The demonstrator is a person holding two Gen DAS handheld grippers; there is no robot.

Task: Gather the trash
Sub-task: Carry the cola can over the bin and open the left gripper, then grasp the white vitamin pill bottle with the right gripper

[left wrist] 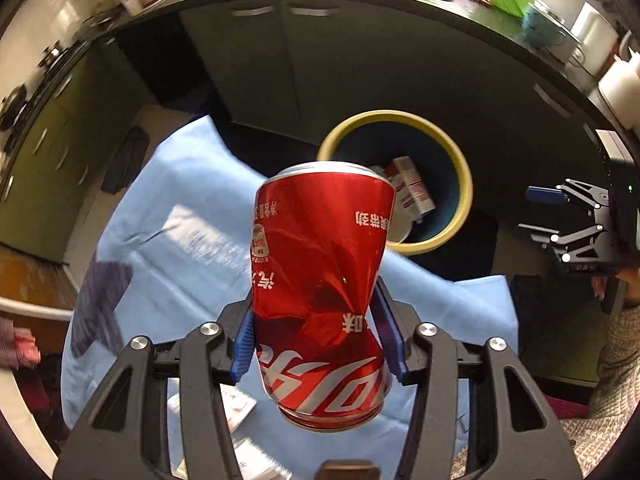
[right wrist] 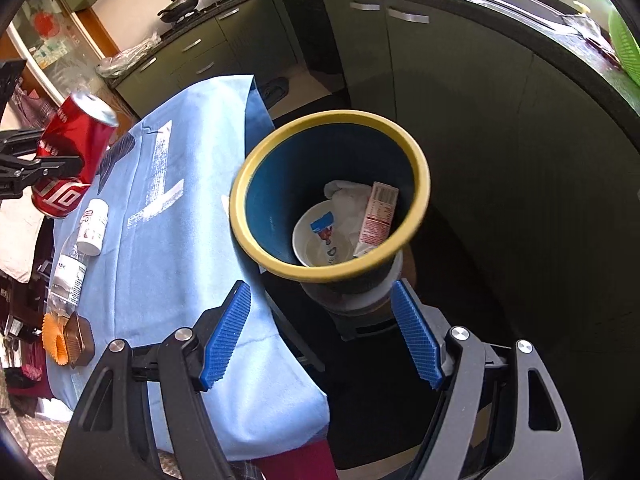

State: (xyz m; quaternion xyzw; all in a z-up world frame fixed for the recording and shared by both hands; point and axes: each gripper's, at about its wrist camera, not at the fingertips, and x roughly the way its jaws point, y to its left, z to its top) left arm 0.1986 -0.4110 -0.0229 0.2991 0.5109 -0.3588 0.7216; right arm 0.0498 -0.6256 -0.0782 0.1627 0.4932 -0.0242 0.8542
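Observation:
My left gripper (left wrist: 316,344) is shut on a dented red cola can (left wrist: 320,280) and holds it in the air above the blue-clothed table (left wrist: 168,248). The can also shows in the right wrist view (right wrist: 72,160), at the left. A blue trash bin with a yellow rim (right wrist: 240,208) stands right of the table; inside lie a white bowl (right wrist: 320,244), crumpled paper and a small carton (right wrist: 378,216). The bin also shows in the left wrist view (left wrist: 464,176), beyond the can. My right gripper (right wrist: 324,336) is open and empty, just in front of the bin.
On the table's left side lie a white pill bottle (right wrist: 94,226), a clear plastic bottle (right wrist: 68,276), an orange paper cup liner (right wrist: 56,344) and a brown wrapper (right wrist: 80,342). Dark green cabinets (right wrist: 400,60) and a black counter curve behind the bin.

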